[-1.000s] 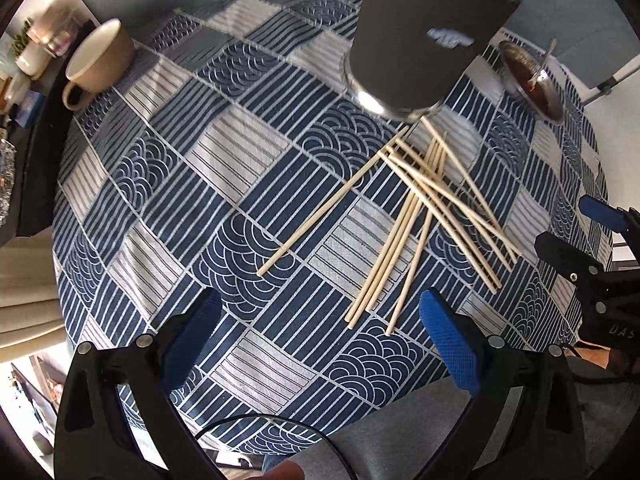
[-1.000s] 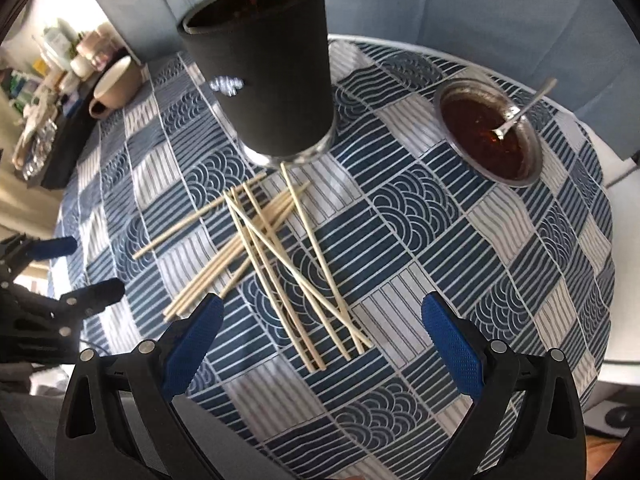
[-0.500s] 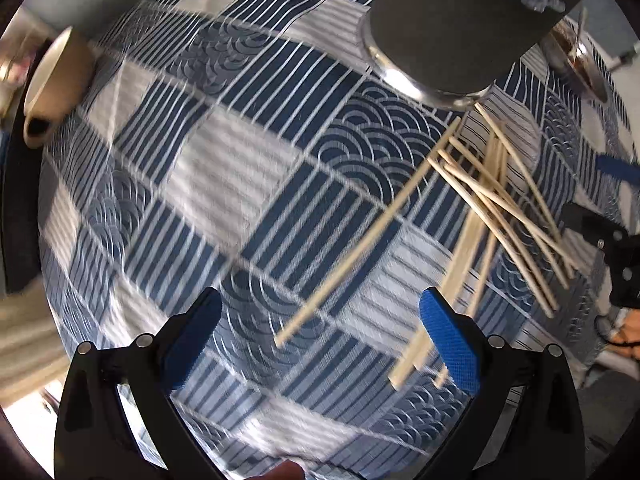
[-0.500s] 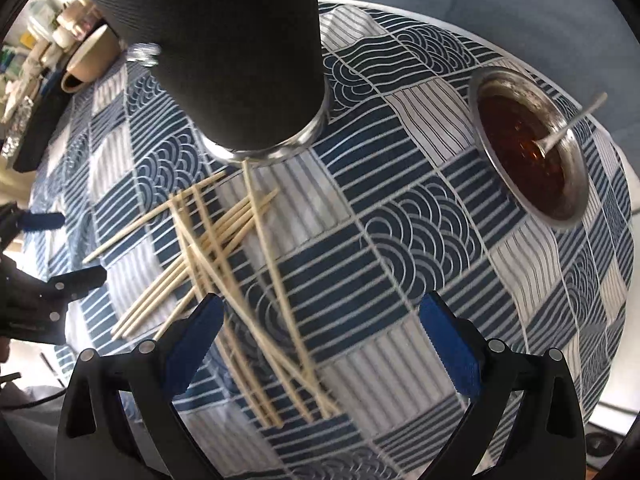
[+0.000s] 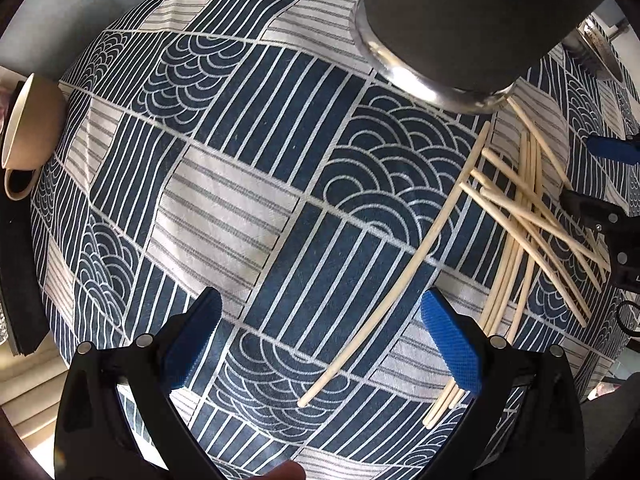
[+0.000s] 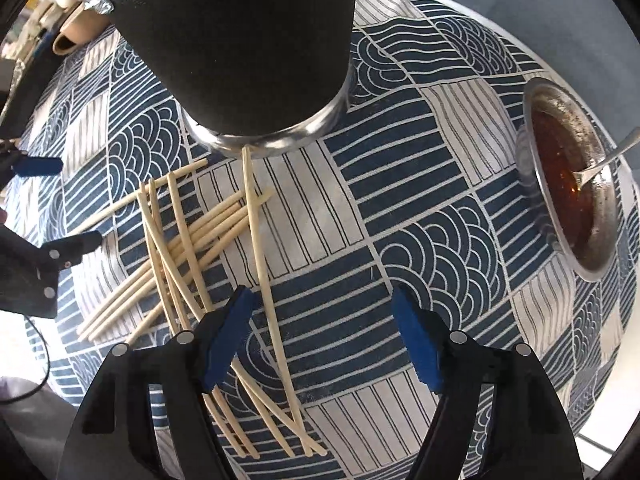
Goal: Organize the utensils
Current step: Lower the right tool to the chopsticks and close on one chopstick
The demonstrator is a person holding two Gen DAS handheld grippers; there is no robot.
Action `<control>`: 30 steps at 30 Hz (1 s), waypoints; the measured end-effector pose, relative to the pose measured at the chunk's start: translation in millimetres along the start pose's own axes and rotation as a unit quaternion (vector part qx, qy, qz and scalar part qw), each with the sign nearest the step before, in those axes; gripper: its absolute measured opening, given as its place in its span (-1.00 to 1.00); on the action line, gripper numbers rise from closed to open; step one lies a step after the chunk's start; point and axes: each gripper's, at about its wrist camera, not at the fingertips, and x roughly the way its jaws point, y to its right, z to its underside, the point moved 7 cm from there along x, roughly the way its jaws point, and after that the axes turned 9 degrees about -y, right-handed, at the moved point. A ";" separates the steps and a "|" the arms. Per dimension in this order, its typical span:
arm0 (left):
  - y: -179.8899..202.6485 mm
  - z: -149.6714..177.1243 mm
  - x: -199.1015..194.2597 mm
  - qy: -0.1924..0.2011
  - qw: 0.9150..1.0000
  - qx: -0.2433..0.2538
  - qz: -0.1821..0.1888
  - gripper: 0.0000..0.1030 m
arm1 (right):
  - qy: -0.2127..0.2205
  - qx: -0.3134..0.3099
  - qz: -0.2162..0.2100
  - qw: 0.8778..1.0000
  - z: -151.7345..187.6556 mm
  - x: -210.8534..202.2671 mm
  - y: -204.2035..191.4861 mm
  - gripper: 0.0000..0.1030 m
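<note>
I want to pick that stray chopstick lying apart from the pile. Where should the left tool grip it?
Grip the stray chopstick near its lower free end, from straight above, pads either side of it: it lies flat and alone there, while its upper end nears the pile.

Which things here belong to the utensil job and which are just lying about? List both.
For the job: chopsticks, black holder cup, left gripper, right gripper, its jaws just been closing around one chopstick.

Lying about: sauce bowl with spoon, beige mug.

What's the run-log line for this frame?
left gripper: open over lone chopstick | right gripper: jaws closing, around pile's rightmost chopstick, not gripped | holder cup: upright
</note>
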 end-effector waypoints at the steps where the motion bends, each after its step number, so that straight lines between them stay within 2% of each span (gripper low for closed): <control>1: 0.0 -3.4 2.2 0.001 1.000 0.001 0.003 0.91 | -0.001 -0.004 0.000 1.000 -2.0 1.0 0.6 0.35; 3: 2.3 -13.7 8.2 -0.001 1.000 0.002 0.020 0.91 | -0.008 -0.016 -0.003 1.000 -4.2 3.7 -0.9 0.43; 5: -4.9 -18.9 13.8 0.001 1.000 0.007 0.025 0.92 | -0.018 -0.042 0.000 0.999 -2.7 8.8 -8.4 0.72; 11: -0.6 -33.6 20.2 0.008 0.999 0.029 0.021 0.93 | -0.015 -0.049 -0.001 0.999 -7.6 13.4 -6.5 0.84; 16: 9.6 -29.5 15.2 0.008 0.999 0.031 0.021 0.93 | -0.008 -0.046 0.001 0.999 -6.3 18.9 -8.7 0.78; 18: 9.0 -29.4 12.3 0.009 0.999 0.033 0.021 0.92 | -0.008 -0.044 0.000 0.999 -0.1 17.7 -12.4 0.53; 20: 6.9 -17.8 6.8 0.010 0.999 0.035 0.022 0.90 | -0.004 -0.034 -0.001 0.999 12.7 5.3 -20.0 -0.11; 21: 2.8 -10.6 5.0 0.011 0.999 0.037 0.024 0.87 | -0.003 -0.030 -0.002 1.000 14.7 0.8 -19.6 -0.25; 22: 3.6 -9.0 1.6 0.015 0.999 0.041 0.025 0.75 | -0.002 -0.029 -0.001 1.000 14.5 -0.6 -18.1 -0.49; 23: 4.5 -6.8 -2.8 0.019 0.998 0.047 0.025 0.51 | 0.001 -0.031 -0.001 1.000 14.5 -1.1 -17.2 -0.68; 24: 8.5 -5.6 -9.2 0.026 0.997 0.061 0.025 0.34 | 0.001 -0.032 0.001 0.999 14.7 -0.8 -16.8 -0.74; 26: 15.2 -3.5 -15.1 0.028 0.996 0.080 0.028 -0.58 | 0.001 -0.027 -0.001 1.000 15.1 0.1 -16.3 -0.85; 28: 19.1 -2.1 -16.4 0.022 0.995 0.090 0.040 -0.86 | 0.002 -0.021 -0.009 1.000 15.6 2.0 -14.5 -0.87; 30: 17.5 -2.0 -15.8 0.021 0.995 0.086 0.049 -0.91 | 0.006 -0.007 -0.021 1.000 17.0 1.7 -11.0 -0.90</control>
